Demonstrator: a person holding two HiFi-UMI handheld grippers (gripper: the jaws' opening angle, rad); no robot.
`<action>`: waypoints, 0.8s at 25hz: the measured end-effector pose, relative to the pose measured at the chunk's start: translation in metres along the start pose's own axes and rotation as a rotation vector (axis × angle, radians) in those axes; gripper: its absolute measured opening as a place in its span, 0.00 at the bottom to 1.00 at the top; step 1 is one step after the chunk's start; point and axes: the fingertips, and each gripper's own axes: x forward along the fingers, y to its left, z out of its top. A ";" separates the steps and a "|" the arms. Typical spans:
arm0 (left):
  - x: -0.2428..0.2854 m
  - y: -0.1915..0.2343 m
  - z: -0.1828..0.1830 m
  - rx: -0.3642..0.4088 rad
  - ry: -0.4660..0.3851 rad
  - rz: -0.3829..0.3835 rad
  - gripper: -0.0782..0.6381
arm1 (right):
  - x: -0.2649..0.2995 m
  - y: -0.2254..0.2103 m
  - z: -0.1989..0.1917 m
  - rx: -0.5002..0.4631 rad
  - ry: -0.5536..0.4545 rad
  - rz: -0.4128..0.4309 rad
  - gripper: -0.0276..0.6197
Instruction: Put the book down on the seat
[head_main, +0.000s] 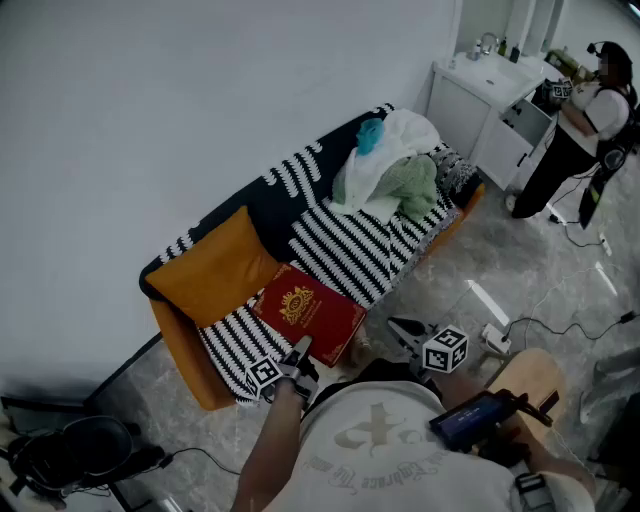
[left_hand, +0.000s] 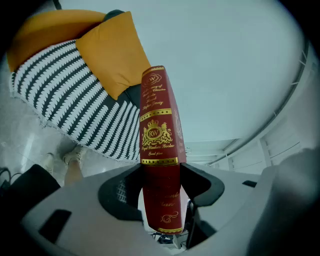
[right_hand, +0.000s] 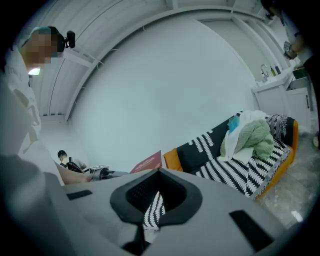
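A red book with gold print (head_main: 308, 312) hangs over the front of the striped sofa seat (head_main: 345, 250), just right of an orange cushion (head_main: 212, 268). My left gripper (head_main: 302, 348) is shut on its near edge. In the left gripper view the book (left_hand: 158, 125) stands spine-up between the two jaws, which press on both covers, and the left gripper (left_hand: 161, 171) points at the cushion (left_hand: 112, 52) and seat (left_hand: 75, 100). I cannot tell whether the book touches the seat. My right gripper (head_main: 396, 326) hovers off the sofa front, shut and holding nothing (right_hand: 159, 172).
A heap of white, green and blue clothes (head_main: 392, 165) fills the sofa's far end. A person (head_main: 585, 130) stands by a white sink cabinet (head_main: 480, 95) at the top right. Cables and a power strip (head_main: 495, 340) lie on the grey floor. Black gear (head_main: 75, 455) sits at the lower left.
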 end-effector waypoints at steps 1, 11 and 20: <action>0.001 -0.001 -0.003 0.004 0.006 0.006 0.45 | -0.003 -0.002 0.003 -0.006 -0.003 -0.005 0.06; -0.014 0.007 -0.004 0.012 -0.016 0.034 0.45 | -0.007 -0.006 0.018 -0.011 -0.045 -0.028 0.06; -0.017 0.009 -0.006 0.016 -0.008 0.059 0.45 | -0.006 -0.007 0.017 -0.014 -0.011 -0.067 0.06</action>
